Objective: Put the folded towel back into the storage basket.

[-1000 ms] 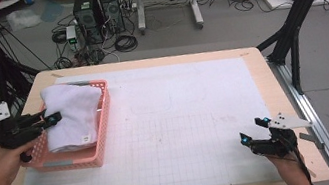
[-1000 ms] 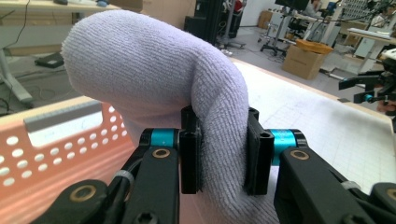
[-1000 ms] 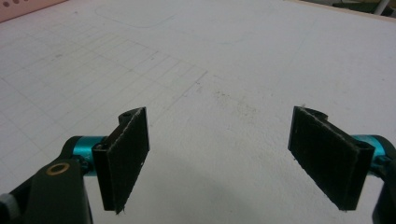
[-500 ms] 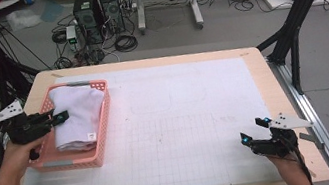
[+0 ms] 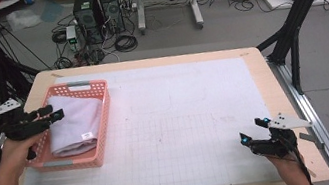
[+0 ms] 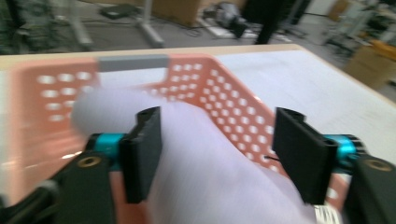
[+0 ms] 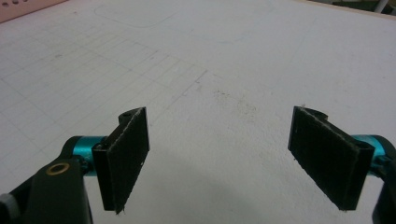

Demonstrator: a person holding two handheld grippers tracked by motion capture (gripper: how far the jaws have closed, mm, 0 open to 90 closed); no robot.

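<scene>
1. Left gripper (image 5: 52,113) hangs over the left rim of the basket (image 5: 103,128), at the tabletop's left edge. Its jaws have just been opening and now stand wide, so the towel (image 5: 74,125) is released.
2. Towel lies folded inside the basket. In the left gripper view it (image 6: 205,172) bulges up between the pads, which stand apart from it, not pressing.
3. Right gripper (image 5: 251,131) rests near the tabletop's front right corner, well apart from the basket. Jaws spread, nothing between them, bare table (image 7: 233,70) ahead.
4. Risk 1: cloth sits between the open pads (image 6: 144,149). If the left hand pulls away low or sideways, a pad could snag a fold and drag the towel back out or unfold it.
5. Risk 2: the towel looks humped against the basket's right wall. It may slump over the rim if nudged, since the fold is loose.
6. Risk 3: the gripper is just beside the basket's left rim. A careless withdrawal could knock the light plastic basket and slide it toward the tabletop's left edge, which is near.
7. Risk 4: the left gripper view is blurred, so judging clearance from cloth is hard. Lifting straight up first looks safest.
</scene>
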